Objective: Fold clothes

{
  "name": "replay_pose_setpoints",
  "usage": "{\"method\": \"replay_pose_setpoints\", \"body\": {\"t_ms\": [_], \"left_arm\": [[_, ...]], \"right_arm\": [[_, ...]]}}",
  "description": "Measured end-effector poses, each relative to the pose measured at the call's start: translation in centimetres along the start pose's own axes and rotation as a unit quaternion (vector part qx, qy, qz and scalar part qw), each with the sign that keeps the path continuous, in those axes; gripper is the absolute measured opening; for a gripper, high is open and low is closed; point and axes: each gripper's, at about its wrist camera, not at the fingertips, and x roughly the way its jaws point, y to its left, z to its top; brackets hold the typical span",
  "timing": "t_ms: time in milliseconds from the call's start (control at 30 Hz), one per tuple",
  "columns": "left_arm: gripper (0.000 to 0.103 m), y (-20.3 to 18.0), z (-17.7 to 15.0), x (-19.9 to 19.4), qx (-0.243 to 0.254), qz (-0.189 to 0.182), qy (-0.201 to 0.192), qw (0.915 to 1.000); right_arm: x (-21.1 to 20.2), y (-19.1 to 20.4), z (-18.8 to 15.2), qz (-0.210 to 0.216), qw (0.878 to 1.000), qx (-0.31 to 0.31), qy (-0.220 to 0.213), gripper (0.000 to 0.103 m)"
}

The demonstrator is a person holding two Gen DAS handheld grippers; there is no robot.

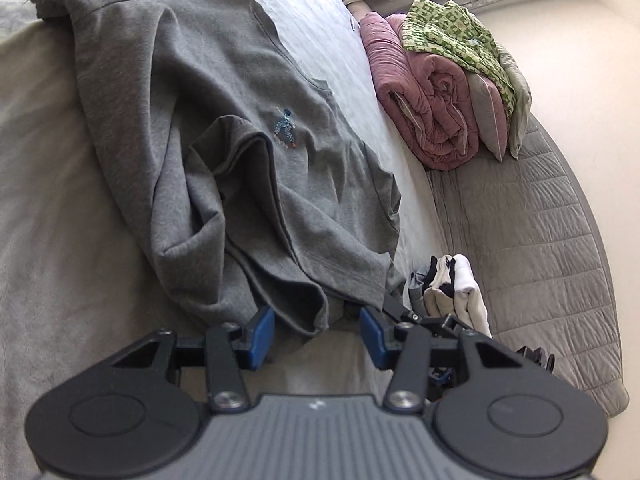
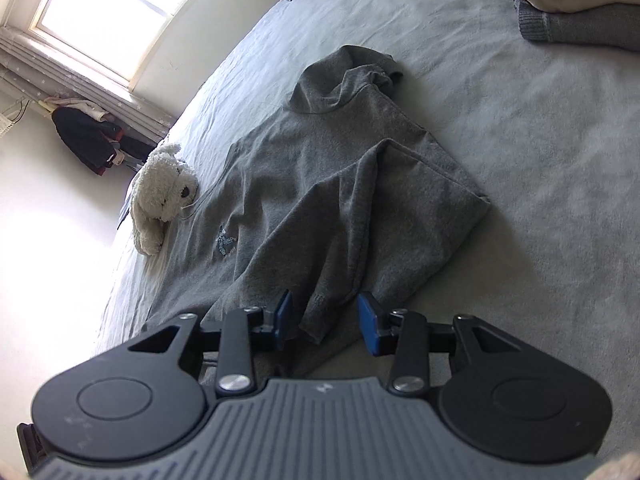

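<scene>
A grey sweatshirt [image 1: 208, 128] is lying spread on the bed [image 1: 60, 240], stretching away ahead of both claws. The left gripper [image 1: 317, 330] is hanging over the near edge of the garment with its blue pads [image 1: 262, 334] standing partly apart; a folded sleeve cuff is lying in the gap between them, and neither pad is pressing on the cloth. The right gripper [image 2: 326, 326] is likewise standing half open, with another cuff of the sweatshirt [image 2: 320, 184] sitting between its pads [image 2: 370, 330], untouched. A small embroidered figure [image 1: 285, 126] is lying on the chest further ahead of the left claw. A white plush toy [image 2: 162, 196] is resting ahead-left of the right claw, touching the garment's far side.
</scene>
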Motion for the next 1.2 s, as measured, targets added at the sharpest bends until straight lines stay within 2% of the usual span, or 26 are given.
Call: {"method": "replay_pose_setpoints", "body": {"t_ms": [167, 300, 333, 367, 433, 467, 500, 633, 733, 833, 967, 1033, 1200], "left_arm": [[0.047, 0.8, 0.1, 0.8, -0.042, -0.017, -0.007, 0.9989], [0.047, 1.5, 0.0, 1.7, -0.068, -0.01, -0.014, 0.9975], [0.042, 1.7, 0.0, 2.0, -0.073, -0.007, -0.015, 0.9972], [0.032, 1.8, -0.1, 2.2, -0.077, -0.003, -0.016, 0.9969], [0.018, 1.6, -0.2, 2.2, -0.059, 0.012, -0.015, 0.998], [0.009, 1.3, -0.3, 2.1, -0.048, 0.018, -0.017, 0.9985], [0.004, 1.0, -0.3, 2.0, -0.036, 0.024, -0.018, 0.9989], [0.003, -1.3, -0.8, -0.3, 0.053, 0.048, -0.044, 0.9965], [0.003, -3.1, -1.8, -2.7, 0.127, 0.076, -0.062, 0.987], [0.003, -4.7, -2.9, -5.2, 0.209, 0.114, -0.074, 0.9684], [0.003, -6.2, -4.5, -8.2, 0.293, 0.15, -0.069, 0.9419], [0.003, -7.0, -5.7, -9.7, 0.344, 0.172, -0.068, 0.9208], [0.003, -8.6, -9.3, -12.7, 0.462, 0.227, -0.068, 0.8545]], "right_arm": [[0.6, -0.4, -0.4, 0.019, 1.0, 0.015, 0.006, 0.037], [1.4, -1.3, -0.8, 0.032, 0.999, 0.033, -0.004, 0.027], [1.5, -1.5, -0.8, 0.034, 0.999, 0.037, -0.006, 0.022], [1.6, -1.7, -0.8, 0.035, 0.999, 0.04, -0.007, 0.018], [1.1, -2.0, -0.8, 0.035, 0.999, 0.038, -0.009, 0.01], [0.9, -2.1, -0.7, 0.034, 0.999, 0.036, -0.01, 0.01], [0.4, -2.0, -0.7, 0.033, 0.999, 0.029, -0.016, 0.009], [-2.7, -1.8, -0.5, 0.028, 0.999, -0.012, -0.046, 0.009], [-5.5, -2.0, -0.3, 0.027, 0.997, -0.03, -0.068, 0.009], [-8.2, -2.1, -0.4, 0.015, 0.995, -0.049, -0.087, 0.009], [-11.0, -2.3, -0.9, -0.008, 0.992, -0.072, -0.099, 0.009], [-12.4, -2.7, -1.3, -0.014, 0.992, -0.073, -0.099, 0.008], [-16.0, -3.7, -2.1, -0.032, 0.991, -0.073, -0.106, 0.008]]}}
